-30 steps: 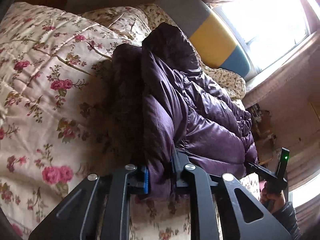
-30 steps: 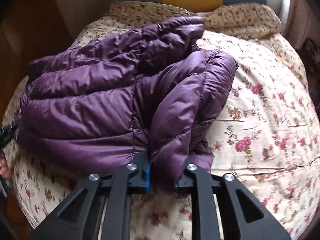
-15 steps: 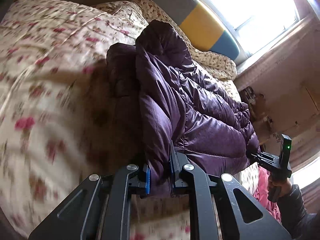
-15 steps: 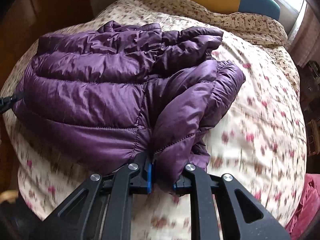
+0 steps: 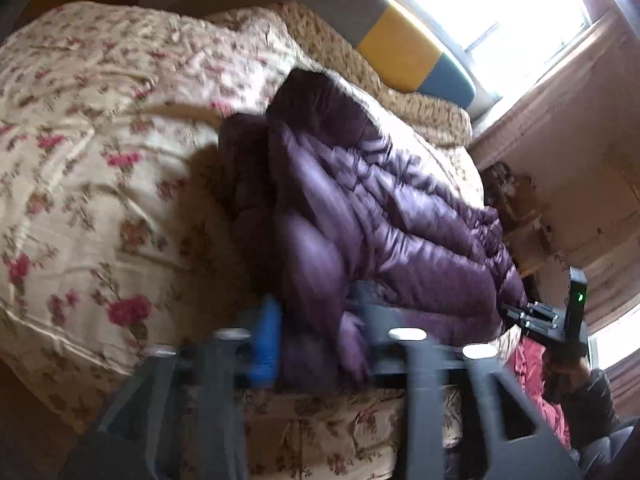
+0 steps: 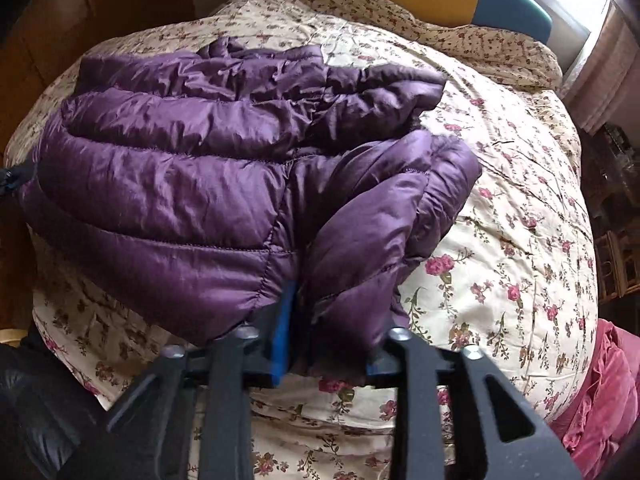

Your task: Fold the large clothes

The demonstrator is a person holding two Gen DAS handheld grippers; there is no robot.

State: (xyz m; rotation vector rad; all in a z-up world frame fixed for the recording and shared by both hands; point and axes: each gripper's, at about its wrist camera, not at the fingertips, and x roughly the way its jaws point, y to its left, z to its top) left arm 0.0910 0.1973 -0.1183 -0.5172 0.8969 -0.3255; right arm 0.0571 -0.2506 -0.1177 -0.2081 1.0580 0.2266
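A purple quilted down jacket (image 6: 192, 184) lies folded in a thick bundle on the floral bedspread (image 6: 520, 208); it also shows in the left wrist view (image 5: 380, 224). My left gripper (image 5: 316, 328) stands wide at the bundle's near edge, with jacket fabric between its blurred jaws. My right gripper (image 6: 332, 340) also stands wide at the other edge, with a fold of jacket between its jaws. The right gripper shows in the left wrist view (image 5: 536, 318) at the bundle's far end.
A grey, yellow and blue headboard (image 5: 404, 40) stands at the bed's far end under a bright window (image 5: 500, 4). A red cloth (image 6: 600, 392) hangs at the bed's right edge. Cluttered shelves (image 6: 616, 208) stand to the right of the bed.
Both grippers' jaws have spread apart from a tight pinch on the jacket. Both cameras have pulled back and up, and the bundle has settled onto the bed.
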